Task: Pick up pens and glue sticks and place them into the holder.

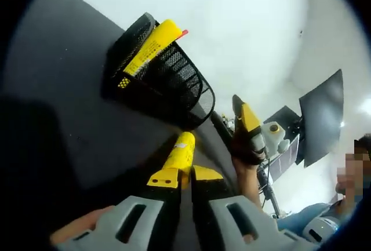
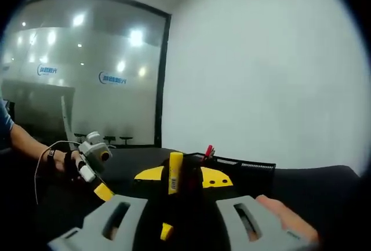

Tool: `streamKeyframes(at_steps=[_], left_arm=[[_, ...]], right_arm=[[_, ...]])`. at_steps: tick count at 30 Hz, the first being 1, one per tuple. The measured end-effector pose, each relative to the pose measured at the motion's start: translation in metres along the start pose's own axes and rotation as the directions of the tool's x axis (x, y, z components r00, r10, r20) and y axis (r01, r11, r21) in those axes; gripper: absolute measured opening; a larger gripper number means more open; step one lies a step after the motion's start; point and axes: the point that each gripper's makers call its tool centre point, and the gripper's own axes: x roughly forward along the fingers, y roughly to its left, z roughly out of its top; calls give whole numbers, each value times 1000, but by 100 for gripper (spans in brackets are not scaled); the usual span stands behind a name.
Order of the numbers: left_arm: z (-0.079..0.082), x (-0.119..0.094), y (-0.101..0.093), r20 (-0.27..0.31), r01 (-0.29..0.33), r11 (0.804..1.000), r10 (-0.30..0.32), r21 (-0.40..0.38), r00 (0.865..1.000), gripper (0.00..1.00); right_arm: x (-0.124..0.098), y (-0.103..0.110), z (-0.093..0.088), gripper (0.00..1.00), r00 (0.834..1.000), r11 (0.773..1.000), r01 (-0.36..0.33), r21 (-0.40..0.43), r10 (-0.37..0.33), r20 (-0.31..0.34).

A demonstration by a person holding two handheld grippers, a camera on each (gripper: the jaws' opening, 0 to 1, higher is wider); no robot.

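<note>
In the left gripper view the left tongs [image 1: 184, 178] rise from the bottom centre, their yellow-tipped jaws drawn close together on the near end of a yellow glue stick [image 1: 181, 153], which points up the frame toward the black mesh holder [image 1: 174, 86]. The holder lies in the upper middle of the frame on the dark tabletop [image 1: 64, 88], and a second yellow glue stick [image 1: 149, 48] with a red-tipped end stands in it, leaning toward the upper right. At the right of centre the right tongs [image 1: 246, 124] come into this view, held in a person's hand [image 1: 246, 155]; from here I cannot tell how their jaws stand. In the right gripper view the right tongs [image 2: 175, 177] rise from the bottom centre and grip a yellow glue stick [image 2: 174, 173] that stands upright between their jaws at the middle of the frame. Just behind it, right of centre, is the mesh holder [image 2: 249, 170], with a red-tipped thing [image 2: 208, 151] sticking up at its left rim. At the lower left the left tongs [image 2: 98, 173] show, held by a hand [image 2: 61, 163], above the dark tabletop [image 2: 313, 184]. A white wall [image 2: 261, 59] fills the upper right, a glass partition [image 2: 81, 71] the upper left.
</note>
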Motion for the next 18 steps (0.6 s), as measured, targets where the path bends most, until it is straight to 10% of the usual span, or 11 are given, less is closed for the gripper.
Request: streamKeyframes(at_steps=[18], left_arm=[[2, -1, -24, 115, 113, 986, -99, -124, 988, 7]], right_arm=[[-1, -16, 6, 19, 999, 995, 26, 92, -30, 44]])
